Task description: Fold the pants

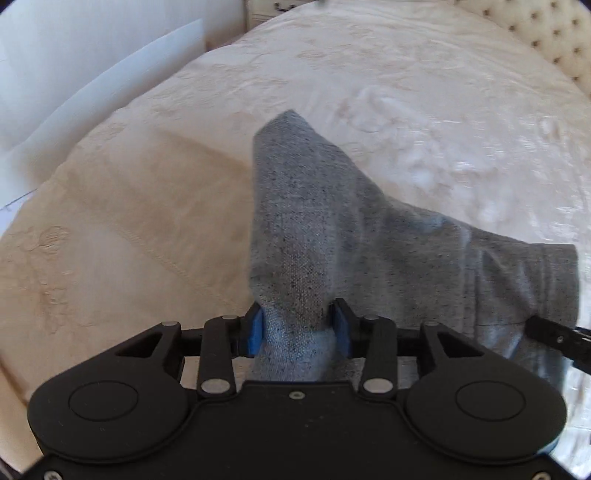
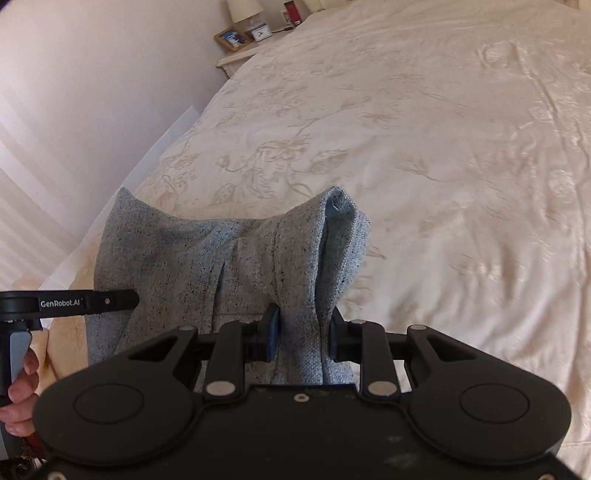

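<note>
Pants (image 1: 306, 229) are soft and floppy. Both my left tongs (image 1: 298, 326) and right tongs (image 2: 303, 330) are pinched tight on bunched fabric over the bed (image 2: 443, 147)

The grey pants (image 1: 332, 229) are hiding their own gripped edges between the jaws of both grippers, and their lower part is disappearing behind the black gripper bodies. The right gripper (image 1: 554, 338) is being cut off by the left view's edge. The bedspread (image 1: 424, 155) is blurring around its raised pattern. On the nightstand (image 2: 236, 55), the picture frame (image 2: 231, 38) and small clock (image 2: 261, 32) are too small to read.
</note>
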The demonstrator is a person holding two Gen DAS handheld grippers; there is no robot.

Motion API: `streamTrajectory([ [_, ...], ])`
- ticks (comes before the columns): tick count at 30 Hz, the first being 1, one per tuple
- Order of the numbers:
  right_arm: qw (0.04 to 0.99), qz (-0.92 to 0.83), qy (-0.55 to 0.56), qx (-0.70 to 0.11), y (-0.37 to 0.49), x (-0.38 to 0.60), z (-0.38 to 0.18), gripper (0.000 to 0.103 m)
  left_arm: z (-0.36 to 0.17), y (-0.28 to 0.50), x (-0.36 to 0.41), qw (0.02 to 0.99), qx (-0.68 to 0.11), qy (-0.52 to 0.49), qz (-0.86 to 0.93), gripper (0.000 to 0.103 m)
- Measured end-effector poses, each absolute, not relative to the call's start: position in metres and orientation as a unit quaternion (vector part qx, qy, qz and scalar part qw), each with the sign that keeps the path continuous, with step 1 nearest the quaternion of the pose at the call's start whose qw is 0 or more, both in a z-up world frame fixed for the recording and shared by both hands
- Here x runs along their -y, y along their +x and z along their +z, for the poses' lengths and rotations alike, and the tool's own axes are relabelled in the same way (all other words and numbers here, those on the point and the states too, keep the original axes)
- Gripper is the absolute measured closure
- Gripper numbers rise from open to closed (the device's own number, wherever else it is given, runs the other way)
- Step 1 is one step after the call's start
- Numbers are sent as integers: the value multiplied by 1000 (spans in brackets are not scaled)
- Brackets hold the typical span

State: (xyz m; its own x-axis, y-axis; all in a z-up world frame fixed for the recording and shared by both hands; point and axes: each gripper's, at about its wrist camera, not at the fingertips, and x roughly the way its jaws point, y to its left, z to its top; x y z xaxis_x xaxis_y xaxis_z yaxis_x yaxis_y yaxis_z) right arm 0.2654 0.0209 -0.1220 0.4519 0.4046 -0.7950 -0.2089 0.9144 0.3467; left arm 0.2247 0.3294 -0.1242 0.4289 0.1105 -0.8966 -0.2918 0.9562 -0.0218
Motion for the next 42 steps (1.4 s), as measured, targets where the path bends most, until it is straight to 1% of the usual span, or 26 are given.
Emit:
streamTrajectory([
  [1, 844, 183, 90, -496, 273, -34, -127, 68, -130, 224, -337, 836, -519, -68, 163, 56],
  [2, 842, 176, 71, -505, 280, -48, -134, 66, -134, 221, -342, 831, -517, -50, 199, 60],
  [4, 844, 129, 17, -520, 286, -71, -143, 65, -135, 213, -352, 825, -517, -50, 223, 60],
  [6, 853, 101, -24, -512, 281, -84, -142, 65, -131, 201, -358, 824, -518, -78, 214, 59],
  [14, 868, 124, 6, -481, 225, -88, -101, 65, -94, 167, -320, 836, -513, -72, 178, 57],
  [21, 878, 138, 1, -458, 174, -84, -60, 65, -60, 136, -280, 849, -500, -71, 157, 56],
  [27, 888, 136, 11, -439, 139, -74, -27, 65, -43, 114, -261, 852, -499, -73, 142, 56],
  [42, 889, 147, 33, -433, 100, -57, -3, 65, -21, 82, -239, 860, -486, -51, 147, 56],
])
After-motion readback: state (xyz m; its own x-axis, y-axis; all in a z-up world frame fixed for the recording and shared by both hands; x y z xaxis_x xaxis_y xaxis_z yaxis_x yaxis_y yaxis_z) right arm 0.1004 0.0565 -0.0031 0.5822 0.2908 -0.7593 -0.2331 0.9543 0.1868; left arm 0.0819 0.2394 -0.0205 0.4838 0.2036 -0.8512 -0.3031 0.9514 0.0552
